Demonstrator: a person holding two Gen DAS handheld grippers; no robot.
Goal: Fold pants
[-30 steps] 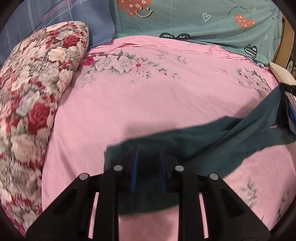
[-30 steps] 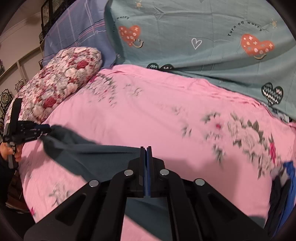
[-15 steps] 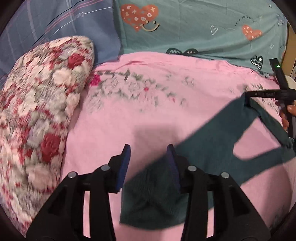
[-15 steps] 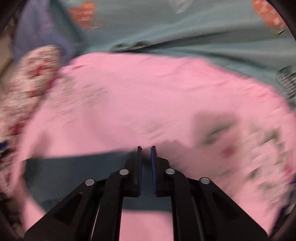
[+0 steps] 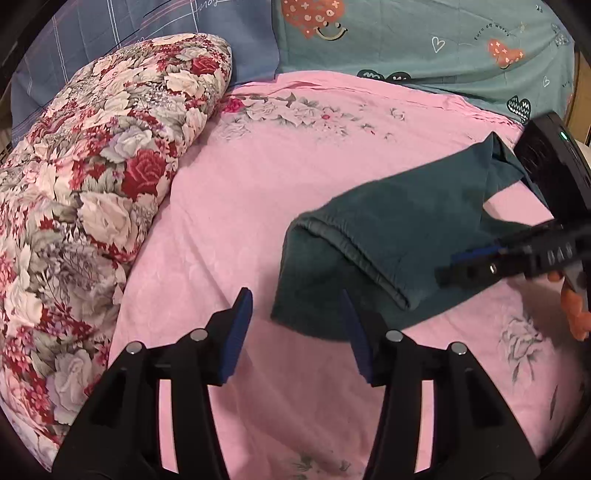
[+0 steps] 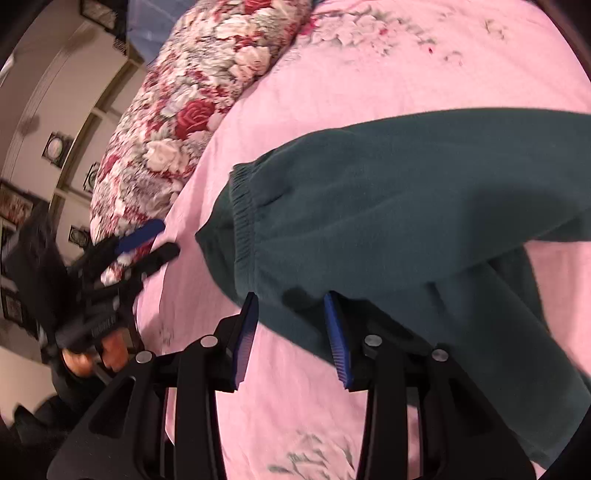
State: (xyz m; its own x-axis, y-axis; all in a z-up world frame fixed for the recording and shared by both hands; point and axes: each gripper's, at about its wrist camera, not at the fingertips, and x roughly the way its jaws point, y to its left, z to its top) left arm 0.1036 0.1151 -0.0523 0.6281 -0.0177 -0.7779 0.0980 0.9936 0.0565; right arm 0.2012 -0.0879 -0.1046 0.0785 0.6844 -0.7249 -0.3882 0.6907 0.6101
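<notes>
Dark teal pants (image 5: 388,240) lie folded over on the pink floral bed sheet (image 5: 258,184), the elastic waistband (image 5: 354,254) doubled on top. My left gripper (image 5: 295,314) is open and empty, just short of the pants' near left corner. The right gripper shows at the right of the left wrist view (image 5: 476,264), over the pants. In the right wrist view the right gripper (image 6: 291,317) is open with the pants' (image 6: 388,206) near edge between its blue pads (image 6: 334,332). The left gripper (image 6: 147,240) appears open at the left there.
A large rose-patterned pillow (image 5: 92,166) lies along the left side of the bed. A teal heart-print cover (image 5: 424,40) and a blue plaid cover (image 5: 166,22) lie at the far end. Picture frames hang on the wall (image 6: 55,147).
Both grippers have opened and let go of the pants. The pants dropped onto the sheet, folded over. The right gripper swung left toward the waistband; the left gripper drew back.
</notes>
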